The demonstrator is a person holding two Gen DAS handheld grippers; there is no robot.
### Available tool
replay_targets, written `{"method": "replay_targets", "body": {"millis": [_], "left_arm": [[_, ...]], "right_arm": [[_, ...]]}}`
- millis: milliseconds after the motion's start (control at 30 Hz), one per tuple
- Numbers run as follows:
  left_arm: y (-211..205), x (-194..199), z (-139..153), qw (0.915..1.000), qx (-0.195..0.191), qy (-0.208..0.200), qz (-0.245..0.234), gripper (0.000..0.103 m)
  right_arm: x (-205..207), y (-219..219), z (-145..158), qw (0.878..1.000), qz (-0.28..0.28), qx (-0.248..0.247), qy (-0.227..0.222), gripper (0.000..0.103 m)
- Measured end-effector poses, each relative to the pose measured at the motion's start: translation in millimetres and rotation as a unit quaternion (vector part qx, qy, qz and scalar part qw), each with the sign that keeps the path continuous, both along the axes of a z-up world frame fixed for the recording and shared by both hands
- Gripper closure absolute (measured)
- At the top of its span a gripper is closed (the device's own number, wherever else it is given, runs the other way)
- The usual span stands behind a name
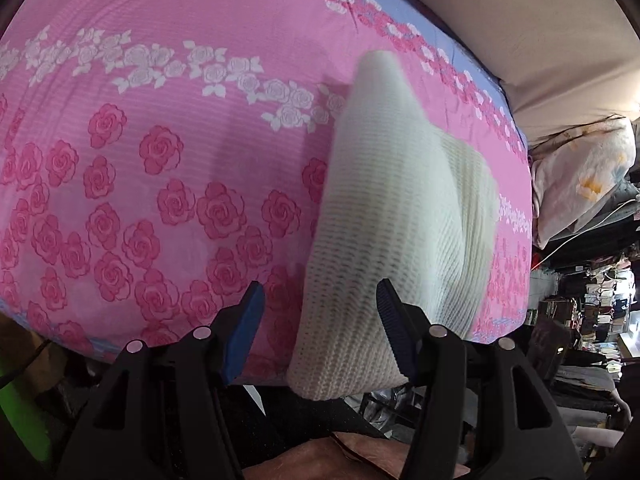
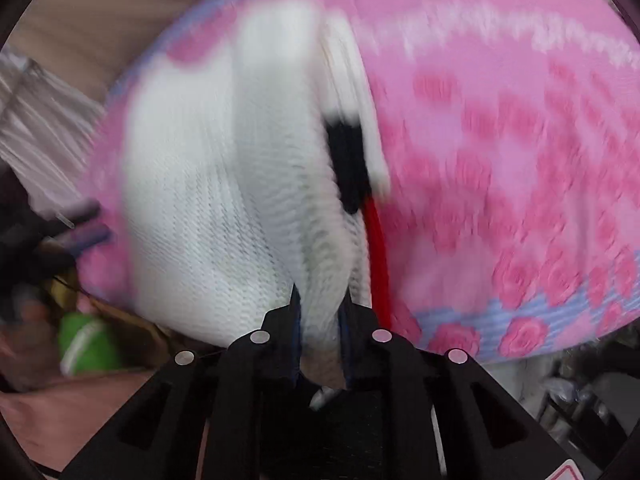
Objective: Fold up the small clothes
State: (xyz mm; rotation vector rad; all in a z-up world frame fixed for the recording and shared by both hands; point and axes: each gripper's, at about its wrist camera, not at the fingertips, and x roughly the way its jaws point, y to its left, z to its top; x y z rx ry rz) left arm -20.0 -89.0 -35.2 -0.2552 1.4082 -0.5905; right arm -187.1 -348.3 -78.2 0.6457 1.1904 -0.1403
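The white knit garment (image 1: 396, 216) lies on the pink rose sheet (image 1: 160, 152), its long axis running away from both cameras, near end hanging off the bed edge. The left gripper (image 1: 320, 320) gapes wide with that end between its fingers, not pinched. The right gripper (image 2: 320, 304) is clamped on a fold. Black and red trim (image 2: 352, 168) shows, blurred; a pillow (image 1: 584, 176) lies beside the bed

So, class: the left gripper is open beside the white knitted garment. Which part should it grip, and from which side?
Probably the near hem of the white knitted garment, where it overhangs the edge of the pink bedsheet. The left gripper can come straight in from the bed's near side: that edge already lies between its open fingers. The right gripper already pinches another fold.
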Motion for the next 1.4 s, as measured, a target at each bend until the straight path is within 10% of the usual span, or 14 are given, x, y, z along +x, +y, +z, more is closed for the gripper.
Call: {"method": "replay_targets", "body": {"millis": [167, 400, 500, 633, 767, 867, 1100, 1300, 1367, 1400], "left_arm": [[-3.2, 10.5, 6.9, 0.9995, -0.008, -0.025, 0.015, 0.043], [-46.3, 46.4, -10.7, 0.9994, -0.007, -0.032, 0.007, 0.037], [-64.9, 61.7, -31.5, 0.9998, -0.013, -0.016, -0.007, 0.045], [-63.6, 75.8, -16.9, 0.9989, -0.039, -0.009, -0.022, 0.067], [-56.3, 79.1, 22.1, 0.9969, -0.036, -0.052, -0.045, 0.065], [-71.8, 83.2, 0.5, 0.9954, 0.023, -0.07, -0.062, 0.058], [-40.9, 43.3, 17.8, 0.9935, 0.039, -0.097, -0.044, 0.056], [-32.8, 1.0, -6.4, 0.9913, 0.08, -0.052, -0.09, 0.053], [-34.5, -4.1, -23.1, 0.9916, 0.084, -0.018, -0.096, 0.054], [-35.0, -3.8, -28.5, 0.9913, 0.088, -0.01, -0.097, 0.064]], "right_arm": [[16.4, -5.0, 67.0, 0.996, -0.022, -0.022, -0.088, 0.054], [75.1, -20.9, 37.7, 0.995, -0.042, -0.035, -0.078, 0.05], [93.6, -28.5, 15.4, 0.996, -0.039, 0.0, -0.082, 0.075], [90.2, -21.4, 52.3, 0.989, -0.036, 0.034, -0.141, 0.083], [92.3, -7.3, 79.7, 0.986, -0.017, -0.018, -0.166, 0.08], [105.4, -7.3, 27.9, 0.993, 0.0, -0.097, -0.072, 0.076], [47.1, 2.6, 69.7, 0.992, -0.011, -0.054, -0.111, 0.064], [6.5, 33.3, 38.7, 0.999, 0.001, -0.003, -0.044, 0.057], [6.1, 32.1, 27.2, 0.999, 0.0, 0.005, -0.033, 0.089], [6.1, 29.6, 28.4, 0.999, -0.005, 0.009, -0.037, 0.089]]}}
